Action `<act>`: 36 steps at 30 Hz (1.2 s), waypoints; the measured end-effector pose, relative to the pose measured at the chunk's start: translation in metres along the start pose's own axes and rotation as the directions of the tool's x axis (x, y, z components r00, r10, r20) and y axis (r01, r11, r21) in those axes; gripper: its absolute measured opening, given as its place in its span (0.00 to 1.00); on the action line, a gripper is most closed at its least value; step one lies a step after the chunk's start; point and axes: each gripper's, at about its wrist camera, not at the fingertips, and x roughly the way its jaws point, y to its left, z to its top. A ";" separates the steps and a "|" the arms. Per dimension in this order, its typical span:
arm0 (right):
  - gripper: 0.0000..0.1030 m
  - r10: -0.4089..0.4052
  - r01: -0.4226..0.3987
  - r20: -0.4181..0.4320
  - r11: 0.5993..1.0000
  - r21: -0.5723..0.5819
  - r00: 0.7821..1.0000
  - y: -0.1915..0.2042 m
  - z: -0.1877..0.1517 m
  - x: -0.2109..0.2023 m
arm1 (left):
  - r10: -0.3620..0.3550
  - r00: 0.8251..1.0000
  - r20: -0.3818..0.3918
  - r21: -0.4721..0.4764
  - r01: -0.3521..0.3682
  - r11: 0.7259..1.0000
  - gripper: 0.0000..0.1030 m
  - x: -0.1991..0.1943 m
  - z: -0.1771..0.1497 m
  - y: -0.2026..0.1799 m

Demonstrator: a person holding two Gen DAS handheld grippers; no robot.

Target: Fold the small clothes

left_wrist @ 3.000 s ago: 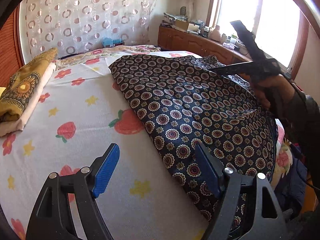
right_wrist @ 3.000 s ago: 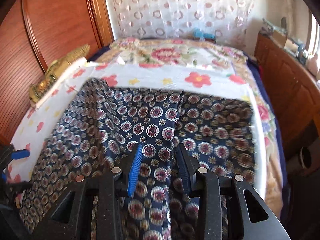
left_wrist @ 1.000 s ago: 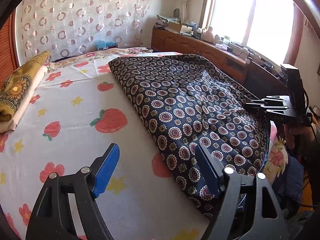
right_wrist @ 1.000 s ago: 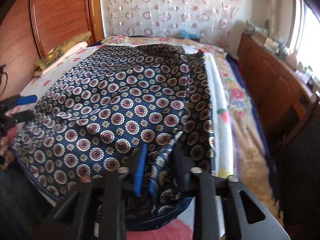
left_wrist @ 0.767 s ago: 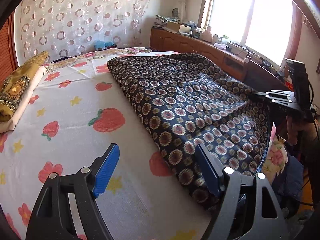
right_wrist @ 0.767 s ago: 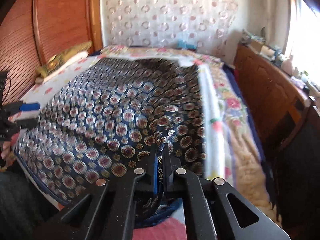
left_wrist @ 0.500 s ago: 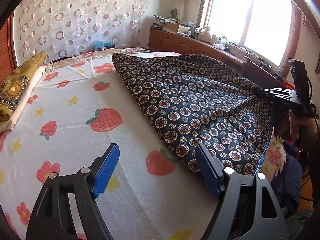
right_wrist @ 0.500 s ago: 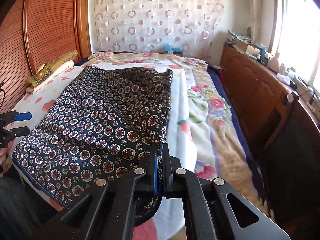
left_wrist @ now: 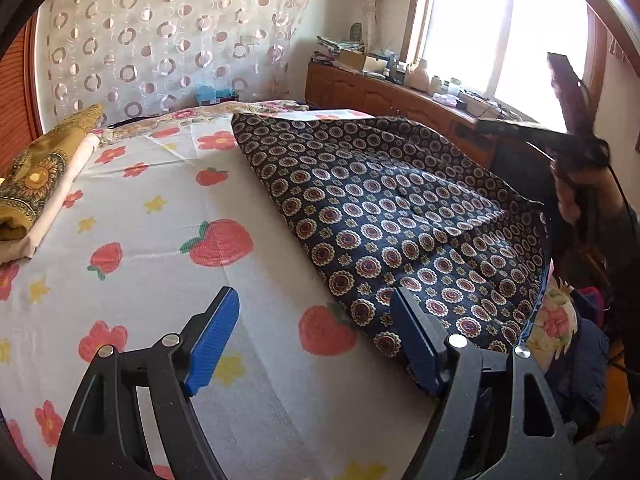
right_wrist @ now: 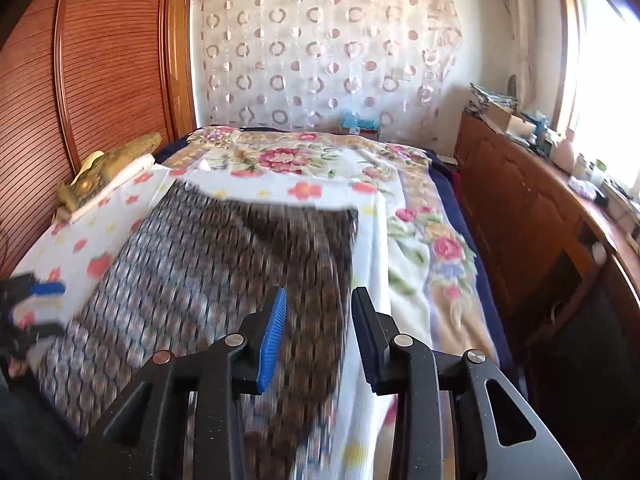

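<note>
A dark blue cloth with round flower medallions [left_wrist: 400,208] lies spread over the right half of the bed, its near corner reaching the bed's edge. In the right wrist view the same cloth [right_wrist: 224,280] is motion-blurred below my right gripper [right_wrist: 318,336]. That gripper's jaws are opening, the pads stand apart, and neither presses on the fabric. My left gripper [left_wrist: 316,340] hovers open above the strawberry-print sheet [left_wrist: 160,240], just left of the cloth's near edge, with nothing between its fingers. The right gripper [left_wrist: 492,126] shows raised at the far right in the left wrist view.
A folded yellow garment on a pale pillow [left_wrist: 36,176] lies at the bed's left side. A wooden sideboard [left_wrist: 400,96] with clutter runs under the window. A ribbed wooden wardrobe [right_wrist: 100,80] stands on the left. A floral blanket [right_wrist: 432,248] covers the bed's right edge.
My right gripper was shut on the cloth's edge and pulled it; now it has risen and its jaws have parted, and the cloth has dropped onto the bed. The left gripper kept still.
</note>
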 end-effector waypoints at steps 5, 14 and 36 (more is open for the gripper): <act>0.35 0.015 -0.015 -0.056 1.000 0.001 0.998 -0.002 0.052 0.069 | 0.019 1.000 0.022 -0.016 -0.019 1.000 0.76 -0.004 0.001 0.006; 0.35 0.145 -0.107 -0.271 0.983 0.149 0.952 -0.015 0.083 0.182 | 0.009 1.000 0.012 -0.022 -0.009 1.000 0.76 -0.002 -0.003 0.008; 0.16 -0.217 0.238 -0.152 0.962 0.136 0.964 -0.038 0.074 0.128 | -0.017 1.000 -0.018 0.016 0.018 1.000 0.76 0.003 -0.007 -0.007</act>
